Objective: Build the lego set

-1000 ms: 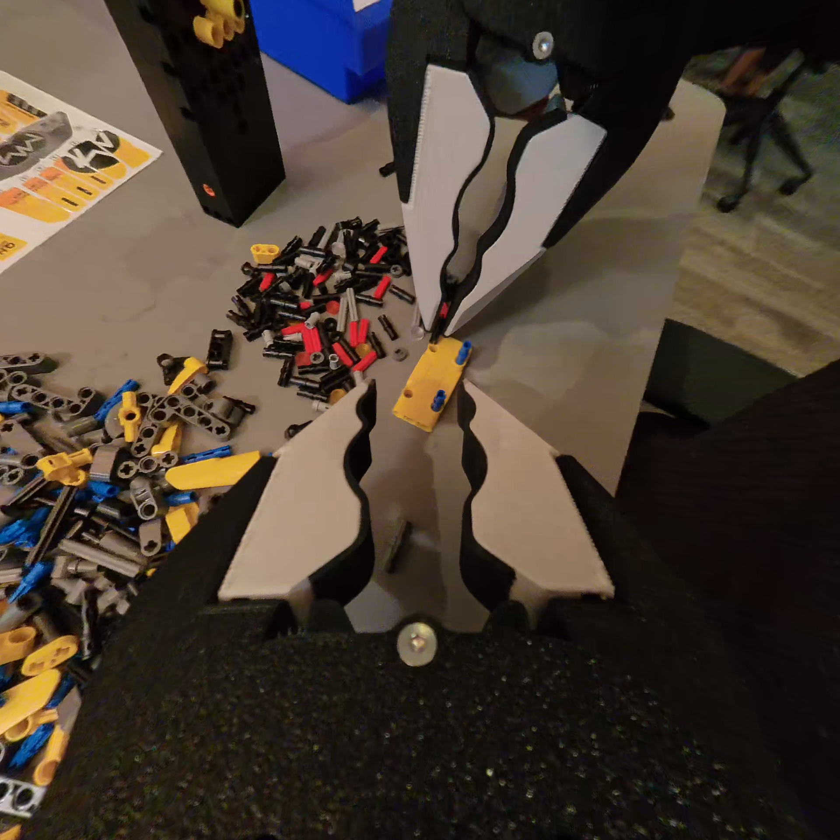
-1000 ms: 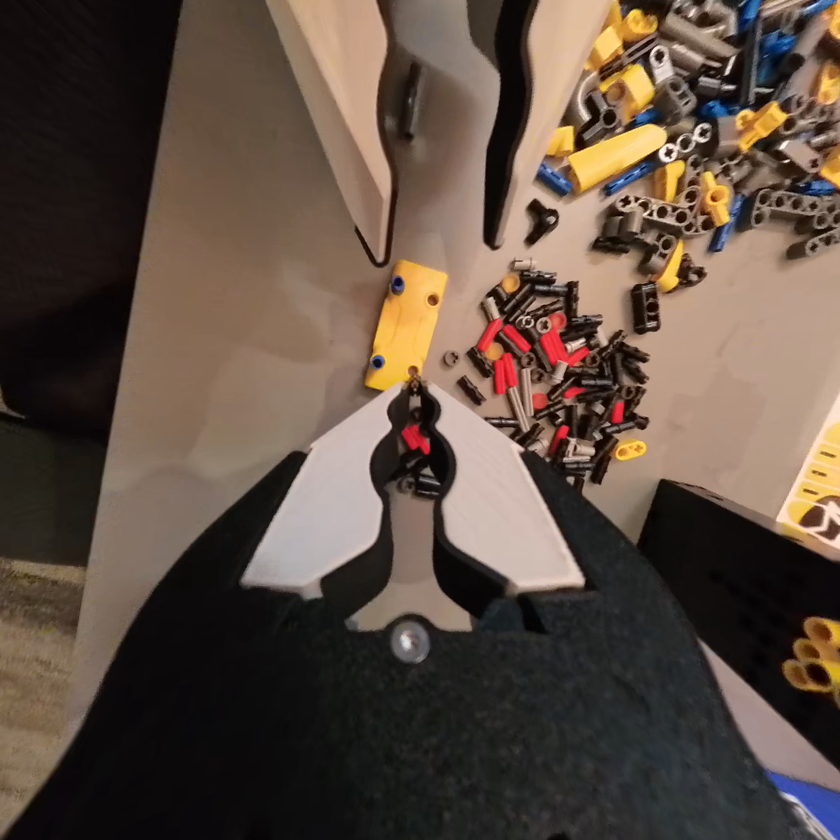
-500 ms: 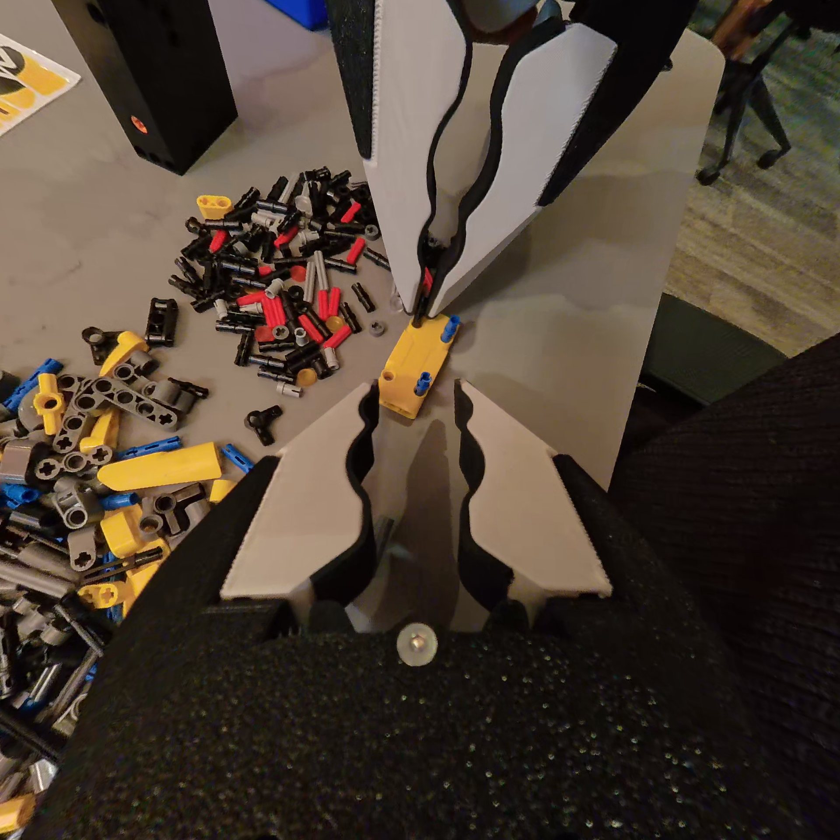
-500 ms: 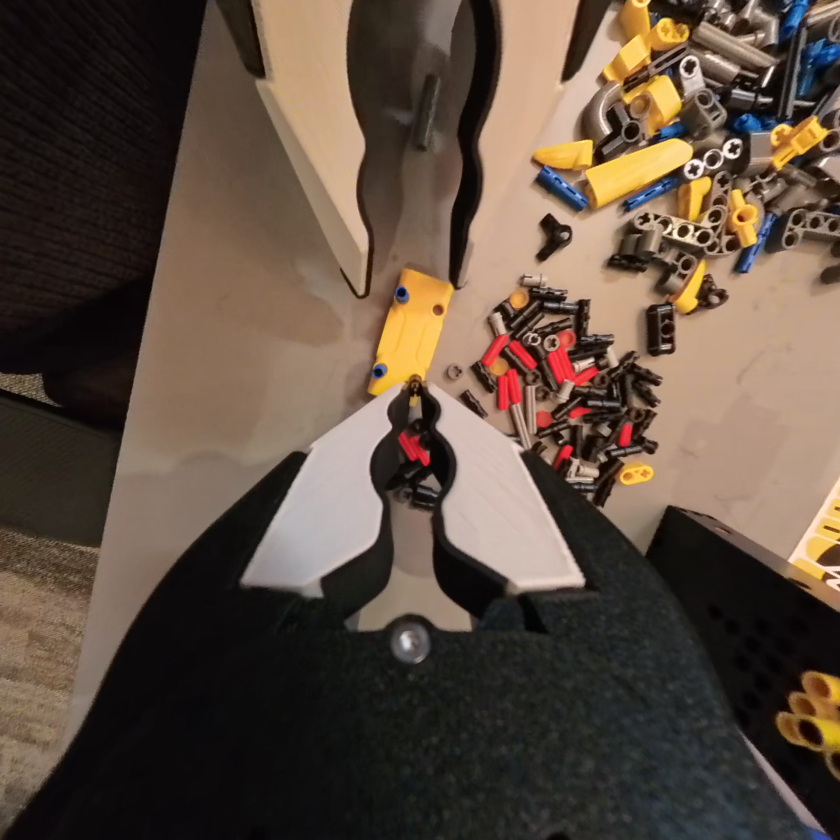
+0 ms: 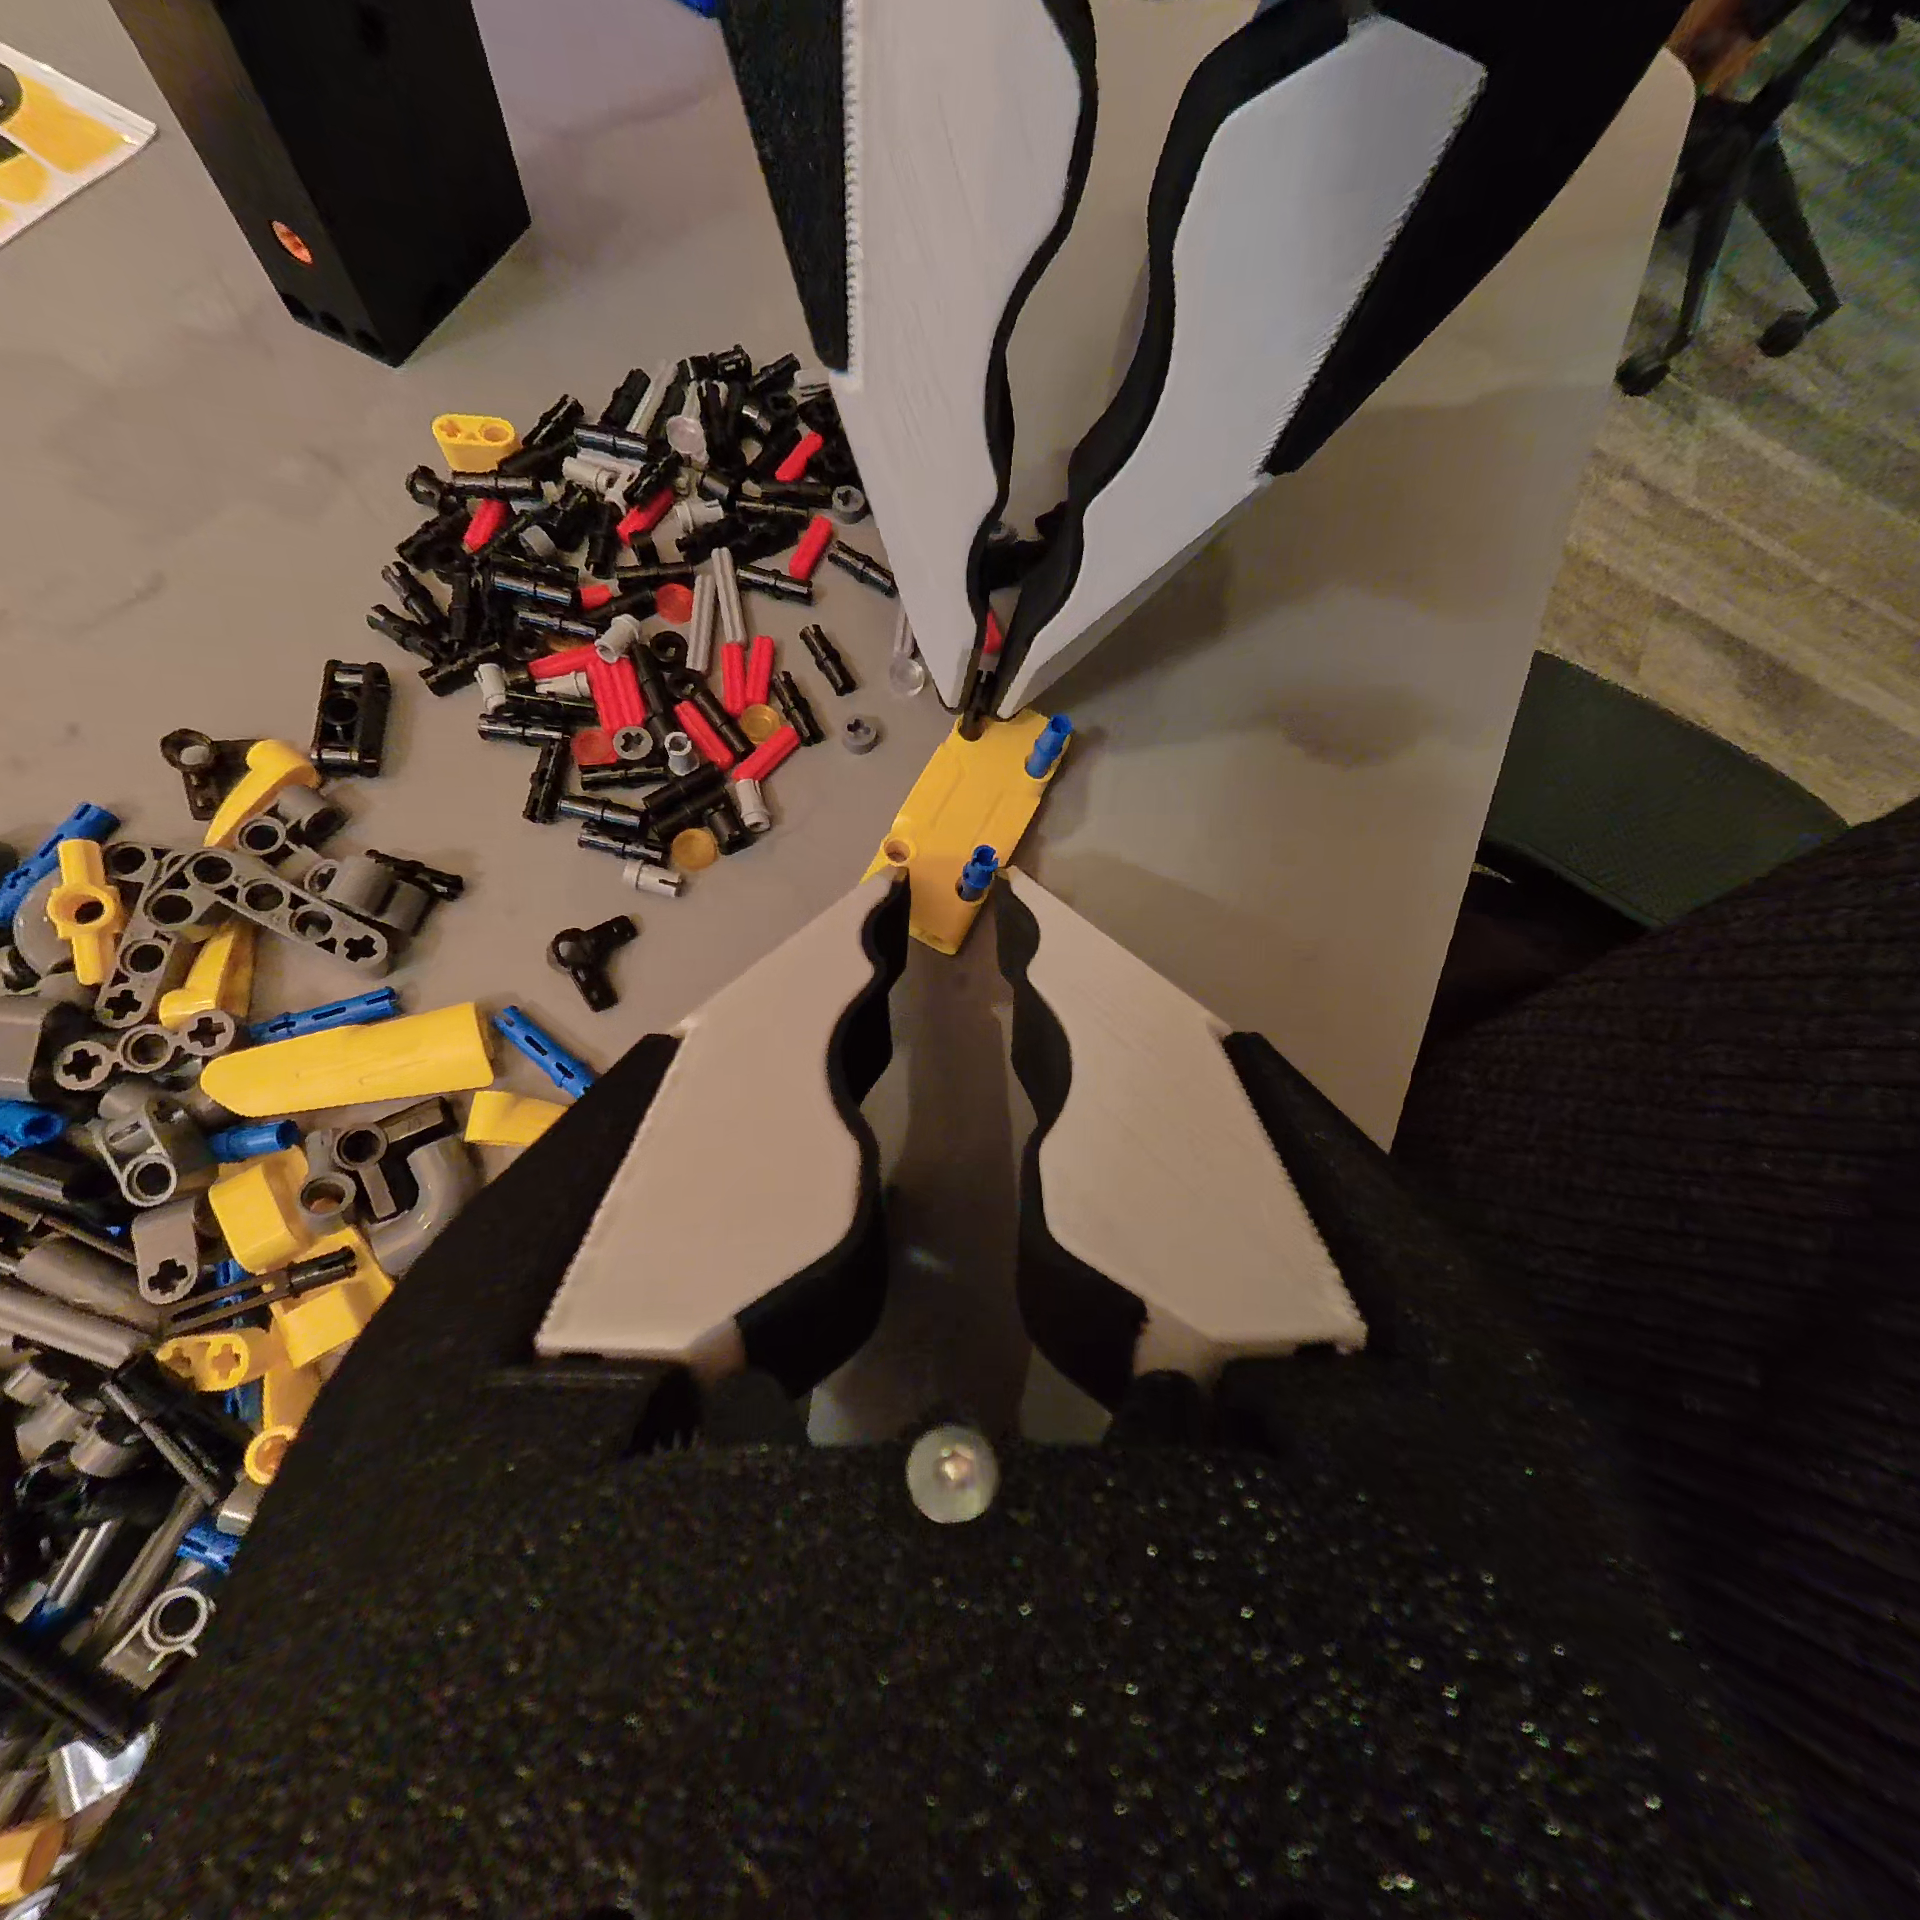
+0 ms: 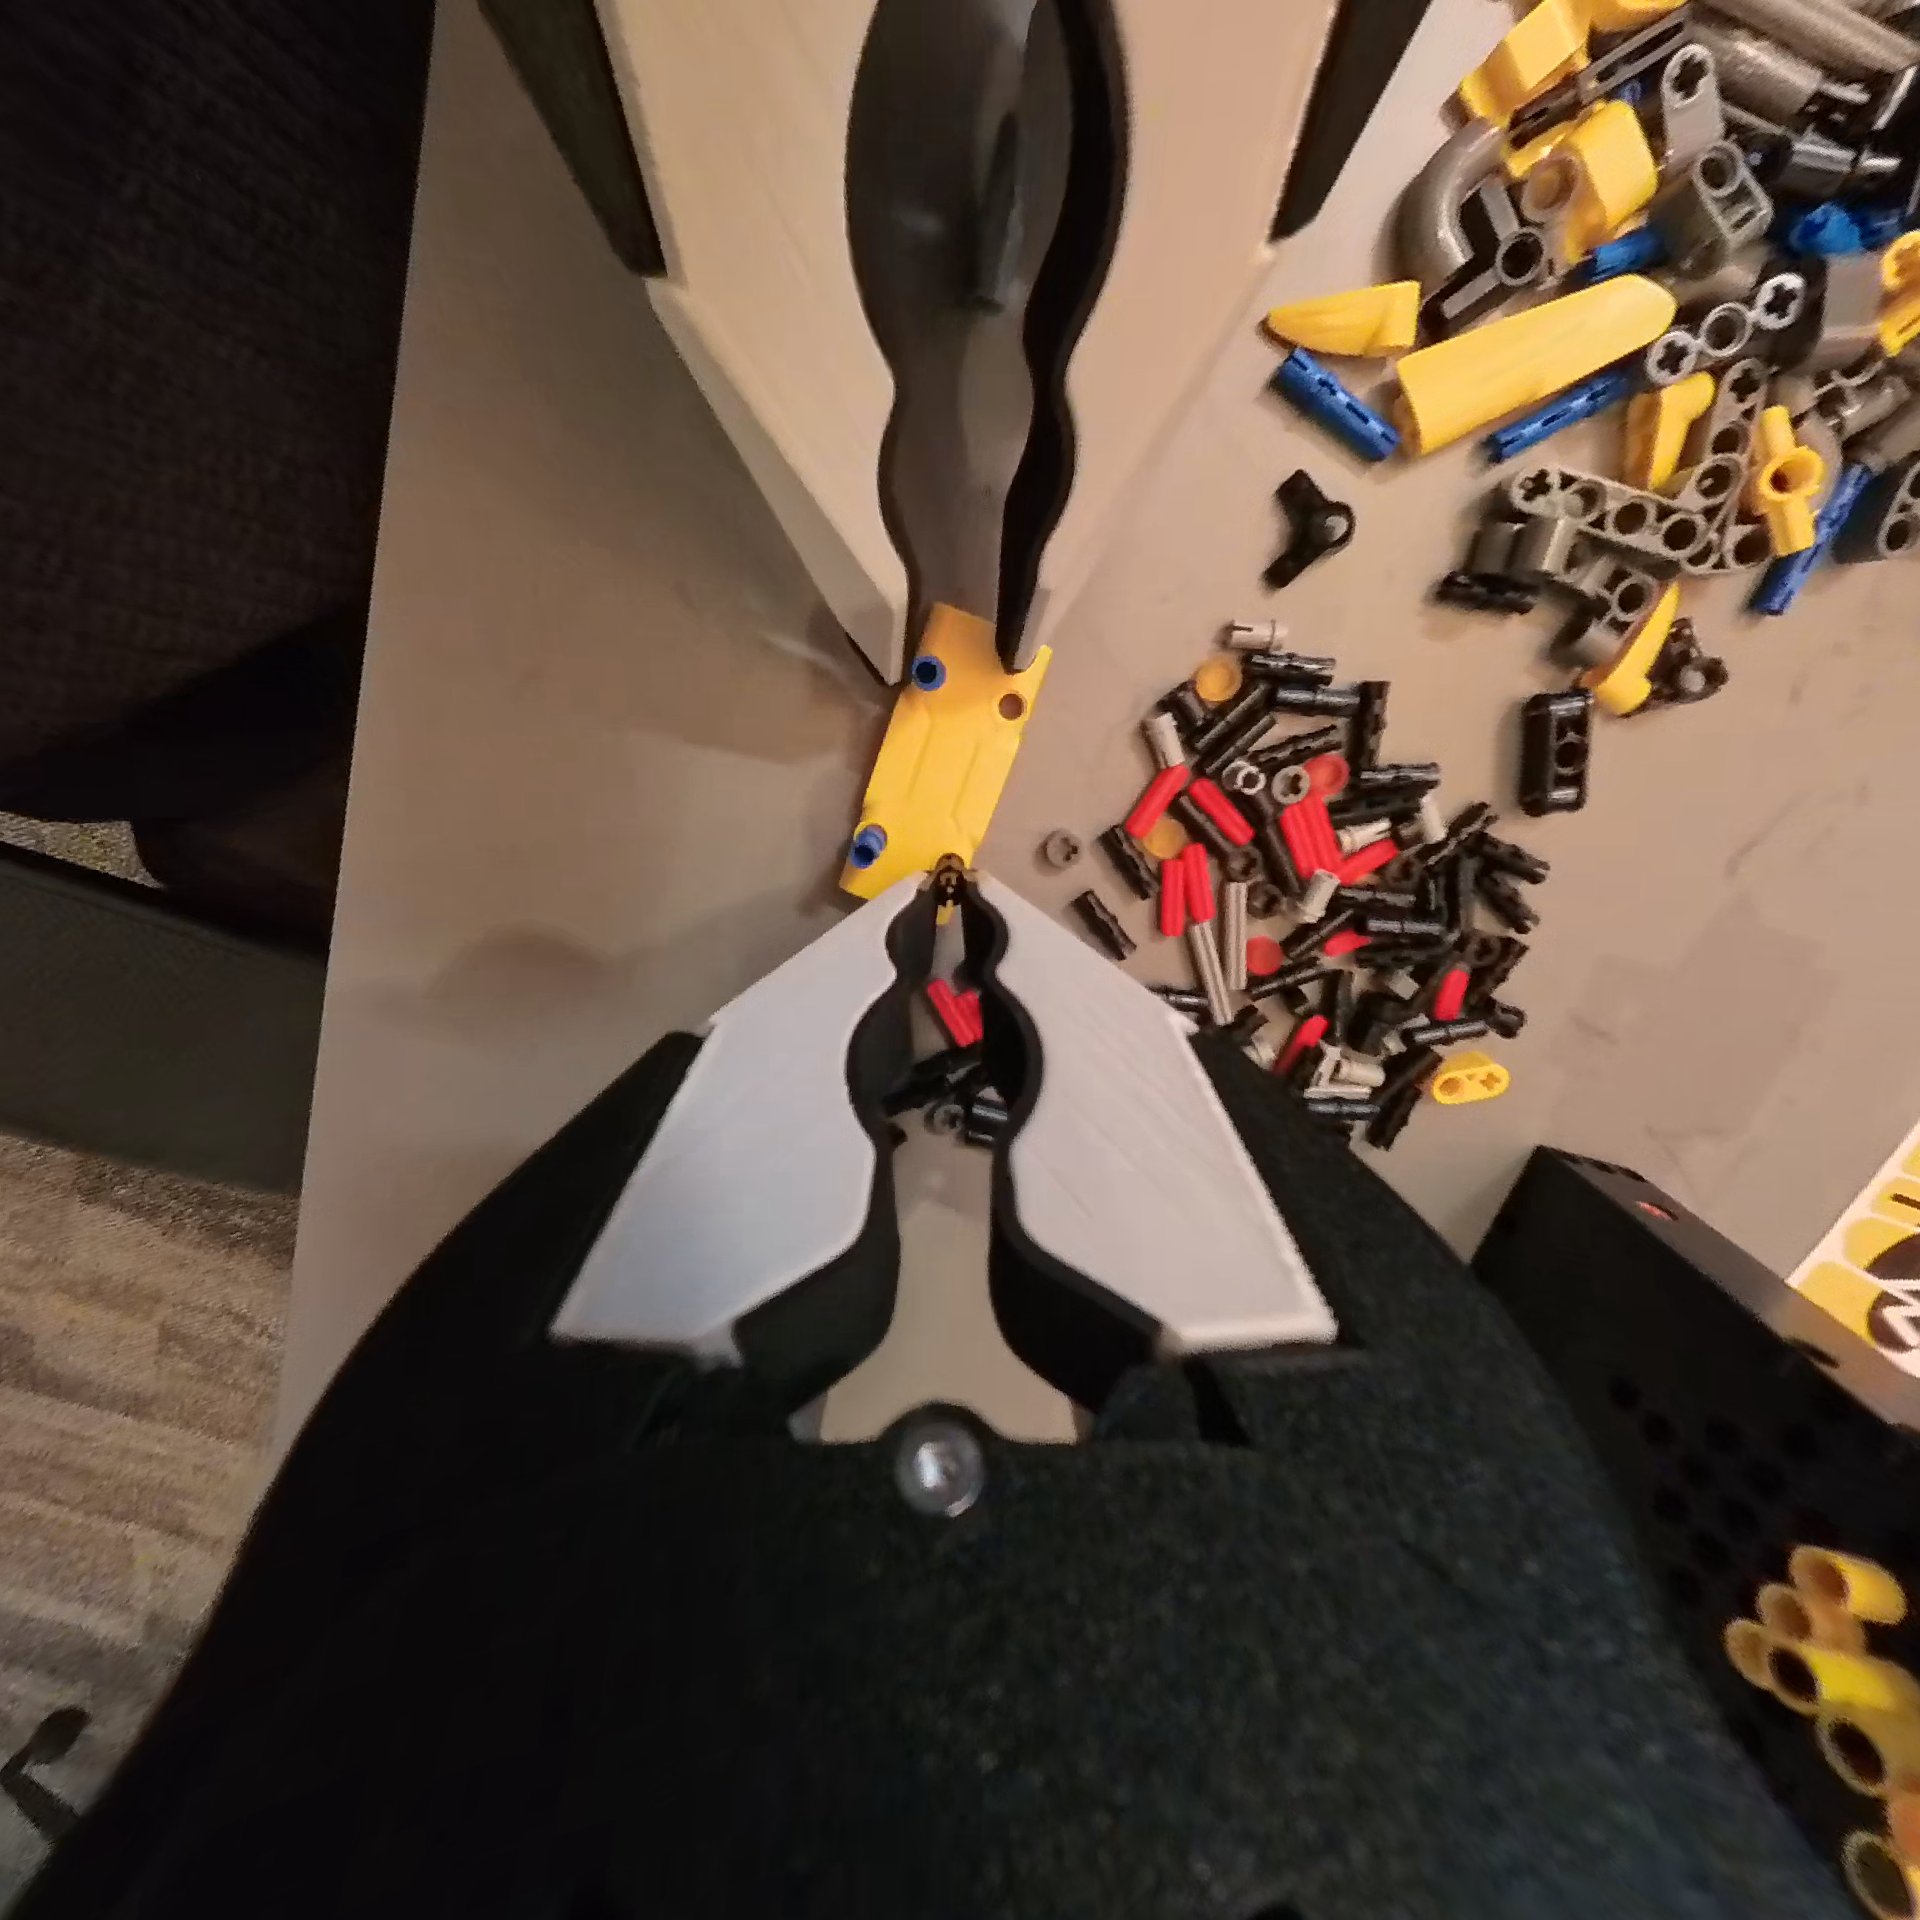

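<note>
A flat yellow panel (image 5: 971, 805) with two blue pins lies near the grey table's edge; it also shows in the right wrist view (image 6: 940, 764). My left gripper (image 5: 945, 888) is open, its fingertips on either side of the panel's near end, close to or touching it. My right gripper (image 6: 948, 883) is shut on a small black pin (image 6: 948, 871) and holds its tip on the panel's opposite corner. In the left wrist view the right gripper (image 5: 982, 717) comes down from above. In the right wrist view the left gripper (image 6: 956, 655) reaches in from the top.
A heap of small black, red and grey pins (image 5: 644, 644) lies left of the panel. A bigger heap of yellow, grey and blue parts (image 5: 156, 1091) lies at the far left. A tall black block (image 5: 343, 177) stands behind. The table edge (image 5: 1496, 831) runs just right of the panel. My left and right fingertips are right by each other. The tall black block (image 5: 343, 177) is about 15 cm from both grippers' fingertips. The right camera catches it too, in the right wrist view (image 6: 1625, 1264).
My left gripper has moved forward until its fingertips flank the panel's end, and its jaws have narrowed. My right gripper has brought the pin down onto the panel's corner.
</note>
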The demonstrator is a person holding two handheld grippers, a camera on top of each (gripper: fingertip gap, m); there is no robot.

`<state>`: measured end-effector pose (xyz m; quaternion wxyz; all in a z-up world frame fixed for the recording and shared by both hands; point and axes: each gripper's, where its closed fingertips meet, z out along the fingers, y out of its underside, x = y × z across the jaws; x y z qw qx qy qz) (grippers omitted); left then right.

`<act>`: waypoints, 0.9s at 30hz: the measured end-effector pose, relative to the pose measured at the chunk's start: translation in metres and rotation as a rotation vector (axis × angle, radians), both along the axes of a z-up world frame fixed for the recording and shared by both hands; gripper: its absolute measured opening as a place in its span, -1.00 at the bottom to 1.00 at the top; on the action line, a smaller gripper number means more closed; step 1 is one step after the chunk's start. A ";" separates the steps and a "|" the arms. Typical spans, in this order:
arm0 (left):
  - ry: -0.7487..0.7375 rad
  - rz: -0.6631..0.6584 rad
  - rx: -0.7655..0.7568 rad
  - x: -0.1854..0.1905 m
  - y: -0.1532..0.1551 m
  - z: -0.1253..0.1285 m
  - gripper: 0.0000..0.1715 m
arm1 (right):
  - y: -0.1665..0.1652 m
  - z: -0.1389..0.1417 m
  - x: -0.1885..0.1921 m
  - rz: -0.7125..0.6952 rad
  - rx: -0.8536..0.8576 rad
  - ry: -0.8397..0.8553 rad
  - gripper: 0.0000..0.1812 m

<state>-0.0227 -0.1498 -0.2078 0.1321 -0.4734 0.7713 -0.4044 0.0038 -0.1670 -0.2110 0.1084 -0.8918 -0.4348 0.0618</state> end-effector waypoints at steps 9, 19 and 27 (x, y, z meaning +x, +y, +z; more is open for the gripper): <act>0.015 0.005 -0.014 0.000 0.001 -0.001 -0.85 | -0.002 -0.005 0.000 0.029 -0.038 0.002 -0.95; 0.017 0.007 -0.014 -0.001 0.001 -0.001 -0.84 | -0.003 -0.002 0.009 -0.042 0.067 0.019 -0.86; 0.015 0.006 -0.056 -0.003 0.003 0.004 -0.84 | -0.002 0.029 0.045 -0.299 0.228 0.028 -0.86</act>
